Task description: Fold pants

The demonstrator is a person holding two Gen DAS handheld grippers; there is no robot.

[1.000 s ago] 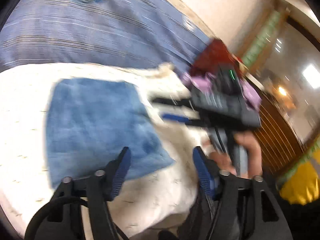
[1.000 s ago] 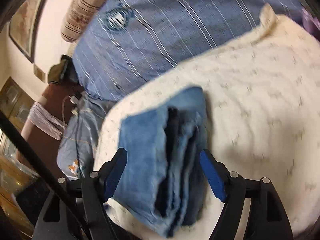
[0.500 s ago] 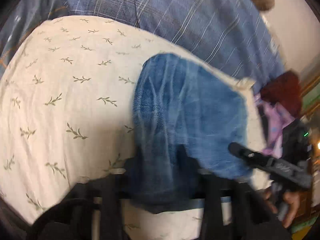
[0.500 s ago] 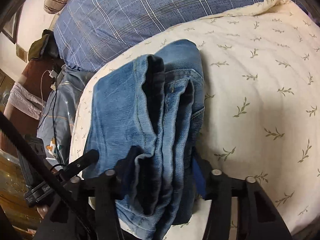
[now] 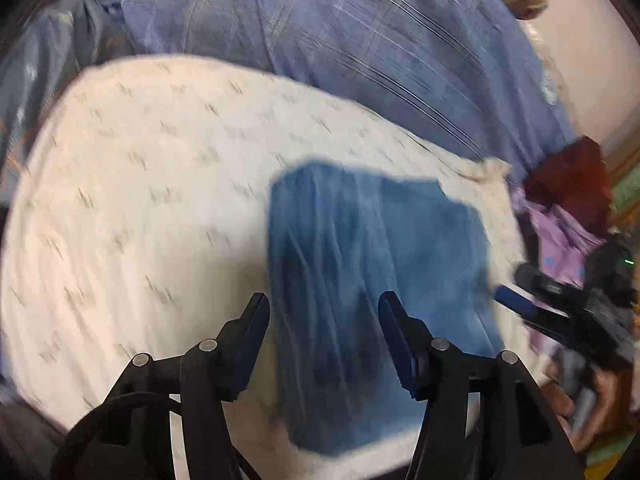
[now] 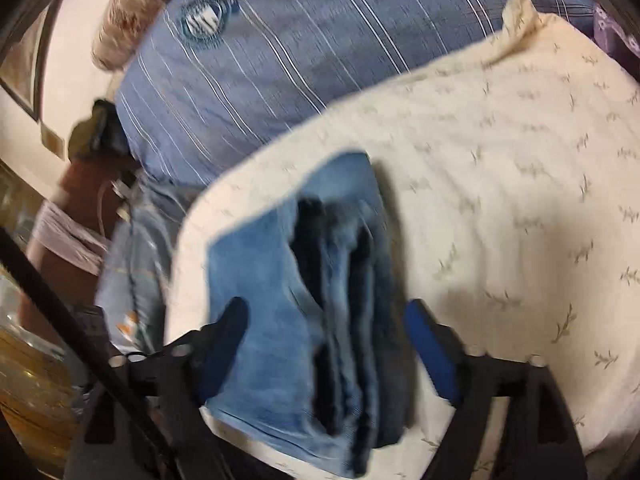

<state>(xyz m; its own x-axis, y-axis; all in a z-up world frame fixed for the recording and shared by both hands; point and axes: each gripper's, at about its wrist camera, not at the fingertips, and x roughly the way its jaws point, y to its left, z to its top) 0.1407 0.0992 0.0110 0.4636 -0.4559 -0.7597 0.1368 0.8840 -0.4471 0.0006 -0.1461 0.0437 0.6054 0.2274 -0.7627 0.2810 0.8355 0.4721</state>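
The blue jeans (image 5: 372,288) lie folded into a thick rectangular stack on the cream leaf-print blanket (image 5: 132,208). In the right wrist view the jeans (image 6: 320,304) show their stacked layers edge-on. My left gripper (image 5: 324,316) is open, its blue-padded fingers apart just above the near edge of the stack, holding nothing. My right gripper (image 6: 324,332) is open too, fingers spread either side of the stack's layered edge, not clamping it. The right gripper also shows in the left wrist view (image 5: 560,304) at the far right beside the jeans.
A blue striped bedsheet (image 5: 360,40) lies behind the cream blanket (image 6: 500,180). A striped bolster (image 6: 132,12) sits at the wall. Purple and red clothes (image 5: 568,208) lie at the right edge of the bed. A cable and dark items (image 6: 112,152) sit at the left side.
Half a second ago both grippers were shut on the folded jeans. Both have now opened and pulled back a little, leaving the stack lying on the blanket.
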